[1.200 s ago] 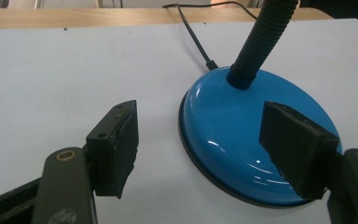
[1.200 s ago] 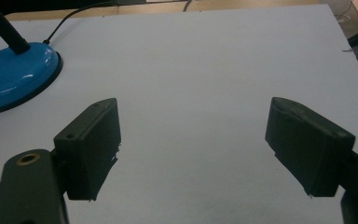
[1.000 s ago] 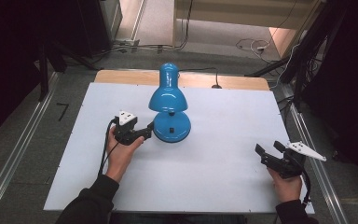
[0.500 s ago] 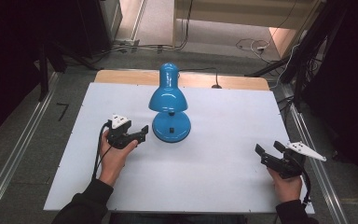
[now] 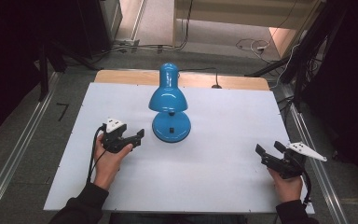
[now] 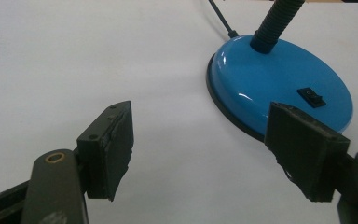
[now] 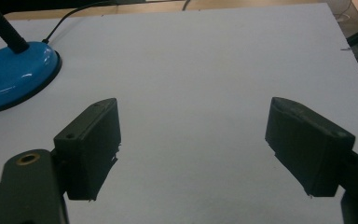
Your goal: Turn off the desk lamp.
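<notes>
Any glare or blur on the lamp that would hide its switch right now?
High view: soft overall, lamp shade shiny, switch a small dark speck. Left gripper view: white highlights streak the base, yet the black rocker switch stays sharp. Right gripper view: base cropped at the picture's edge.

I found no lettering, label, brand, number or sign that could be read anywhere. The lamp (image 5: 169,109) carried no readable mark; the small black switch (image 6: 311,97) on its blue base (image 6: 284,84) showed only a faint pale speck, too small for me to make out. The white table (image 5: 214,158) bore no print, and the pads (image 6: 114,144) of my claw were plain black.
</notes>
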`<state>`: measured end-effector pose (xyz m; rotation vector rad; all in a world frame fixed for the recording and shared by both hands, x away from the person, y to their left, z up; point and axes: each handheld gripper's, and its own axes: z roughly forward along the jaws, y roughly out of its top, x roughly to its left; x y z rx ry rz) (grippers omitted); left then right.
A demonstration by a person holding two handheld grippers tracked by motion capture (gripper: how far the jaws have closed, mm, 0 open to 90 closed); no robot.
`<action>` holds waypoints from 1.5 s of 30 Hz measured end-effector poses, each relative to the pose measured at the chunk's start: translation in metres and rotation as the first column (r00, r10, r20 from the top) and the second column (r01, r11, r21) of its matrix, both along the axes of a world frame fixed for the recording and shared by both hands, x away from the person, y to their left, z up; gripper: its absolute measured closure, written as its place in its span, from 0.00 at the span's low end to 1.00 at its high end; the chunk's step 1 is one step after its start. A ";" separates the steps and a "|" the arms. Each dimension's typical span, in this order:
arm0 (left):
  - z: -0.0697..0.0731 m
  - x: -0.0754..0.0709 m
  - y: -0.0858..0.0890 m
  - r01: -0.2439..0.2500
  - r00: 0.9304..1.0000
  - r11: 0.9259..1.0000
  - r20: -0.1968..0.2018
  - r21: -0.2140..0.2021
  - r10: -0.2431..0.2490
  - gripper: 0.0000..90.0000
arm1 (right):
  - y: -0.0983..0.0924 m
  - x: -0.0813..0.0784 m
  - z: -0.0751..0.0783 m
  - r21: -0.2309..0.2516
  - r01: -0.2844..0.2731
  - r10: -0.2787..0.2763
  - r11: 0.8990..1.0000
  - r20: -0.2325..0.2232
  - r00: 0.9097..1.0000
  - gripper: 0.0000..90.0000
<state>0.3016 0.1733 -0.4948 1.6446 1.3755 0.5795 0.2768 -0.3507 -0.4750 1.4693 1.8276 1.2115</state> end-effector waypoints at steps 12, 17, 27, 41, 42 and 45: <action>0.001 -0.015 0.016 -0.020 1.000 1.000 0.000 -0.005 0.020 0.26 | 0.000 0.000 0.000 0.001 0.001 -0.001 1.000 -0.002 1.000 0.19; 0.001 -0.021 0.021 -0.028 1.000 1.000 -0.002 -0.009 0.028 0.26 | 0.000 0.000 0.000 0.000 0.001 -0.001 1.000 -0.003 1.000 0.19; 0.000 -0.031 0.028 -0.034 0.999 0.999 -0.007 -0.006 0.034 0.26 | 0.000 0.000 -0.001 -0.002 0.000 0.000 1.000 -0.003 1.000 0.19; 0.000 -0.042 0.039 -0.044 0.999 0.999 -0.009 -0.015 0.044 0.25 | 0.000 0.000 -0.001 -0.005 -0.001 0.001 1.000 -0.002 1.000 0.18; 0.000 -0.043 0.040 -0.046 0.999 0.999 -0.010 -0.015 0.046 0.25 | -0.001 0.000 -0.001 -0.006 -0.002 0.002 1.000 -0.002 1.000 0.18; 0.000 -0.046 0.043 -0.050 0.999 0.999 -0.009 -0.019 0.050 0.25 | -0.001 0.000 -0.001 -0.005 0.002 -0.002 1.000 -0.005 1.000 0.18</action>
